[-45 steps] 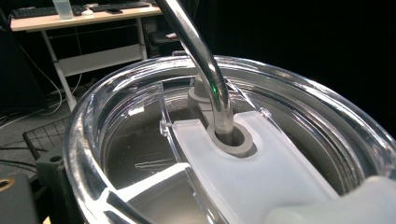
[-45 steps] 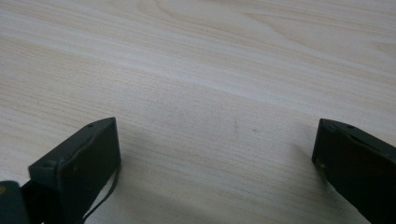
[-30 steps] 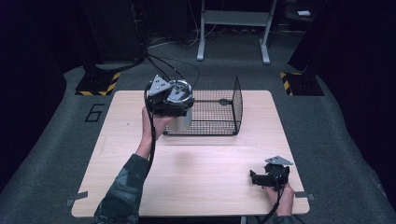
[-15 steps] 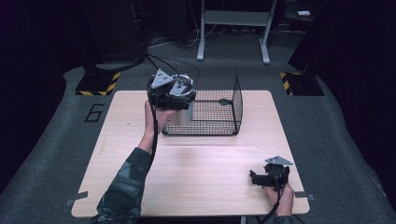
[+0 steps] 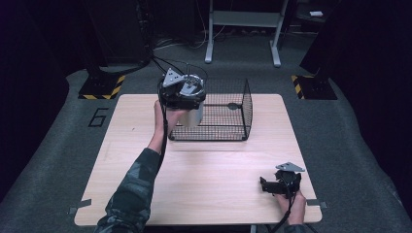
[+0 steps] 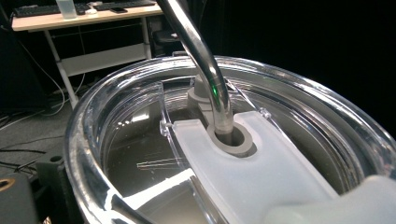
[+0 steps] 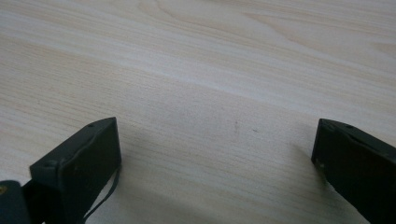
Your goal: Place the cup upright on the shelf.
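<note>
The left gripper (image 5: pixel 182 92) is holding a steel tumbler (image 5: pixel 190 114) by its top, raised over the wire basket's (image 5: pixel 228 116) nine o'clock end, at about eleven o'clock on the table (image 5: pixel 204 170). A bent metal straw (image 6: pixel 205 65) is rising through the clear lid (image 6: pixel 243 158). The right gripper (image 5: pixel 272 185) is resting at five o'clock on the table, its jaws standing wide apart with nothing between them.

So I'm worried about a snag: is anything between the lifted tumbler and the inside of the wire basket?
The silver steel tumbler with its clear lid and metal straw hangs in the left claw at the left end of the black wire basket. The basket's open top looks free, so nothing visible blocks the way; only its wire wall is close.
</note>
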Motion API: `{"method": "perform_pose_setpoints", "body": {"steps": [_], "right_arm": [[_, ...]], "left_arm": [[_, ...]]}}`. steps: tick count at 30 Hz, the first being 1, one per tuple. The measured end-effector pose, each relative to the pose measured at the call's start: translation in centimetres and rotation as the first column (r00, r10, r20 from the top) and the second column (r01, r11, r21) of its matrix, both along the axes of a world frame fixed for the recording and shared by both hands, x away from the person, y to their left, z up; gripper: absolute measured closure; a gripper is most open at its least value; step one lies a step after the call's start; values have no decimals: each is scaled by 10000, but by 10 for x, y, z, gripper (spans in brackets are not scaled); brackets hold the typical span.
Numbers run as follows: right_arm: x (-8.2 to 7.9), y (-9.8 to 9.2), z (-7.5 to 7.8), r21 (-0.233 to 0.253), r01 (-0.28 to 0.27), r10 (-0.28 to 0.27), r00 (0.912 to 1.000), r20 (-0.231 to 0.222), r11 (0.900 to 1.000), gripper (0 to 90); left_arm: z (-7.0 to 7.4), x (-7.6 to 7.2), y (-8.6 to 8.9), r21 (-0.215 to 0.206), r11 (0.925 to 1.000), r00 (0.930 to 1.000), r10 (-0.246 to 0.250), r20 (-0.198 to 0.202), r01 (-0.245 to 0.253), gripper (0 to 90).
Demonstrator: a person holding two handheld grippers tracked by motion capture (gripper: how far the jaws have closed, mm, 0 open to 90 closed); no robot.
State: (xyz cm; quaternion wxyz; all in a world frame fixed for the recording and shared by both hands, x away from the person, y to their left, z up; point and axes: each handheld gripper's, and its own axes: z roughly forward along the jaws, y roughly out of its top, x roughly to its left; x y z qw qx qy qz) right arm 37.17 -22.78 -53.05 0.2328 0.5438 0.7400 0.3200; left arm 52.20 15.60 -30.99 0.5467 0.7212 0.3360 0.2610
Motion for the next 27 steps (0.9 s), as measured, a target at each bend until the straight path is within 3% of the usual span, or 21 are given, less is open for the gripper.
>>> {"method": "perform_pose_setpoints", "body": {"steps": [2, 4, 25, 27], "right_arm": [[0, 0, 0, 10, 7, -7, 10000, 9, 10000, 10], [0, 0, 0, 9, 6, -6, 10000, 10, 10000, 10], [0, 1, 0, 7, 82, -82, 10000, -38, 10000, 13], [0, 1, 1, 20, 26, -26, 10000, -56, 10000, 13]], "left_arm": [[0, 2, 0, 140, 9999, 10000, -40, -54, 41, 24], [-1, 5, -2, -7, 10000, 10000, 55, -29, -55, 24], [-10, 32, -2, 143, 9988, 9987, 475, -198, -473, 24], [-11, 35, -6, 15, 9984, 9980, 571, -254, -571, 24]]}}
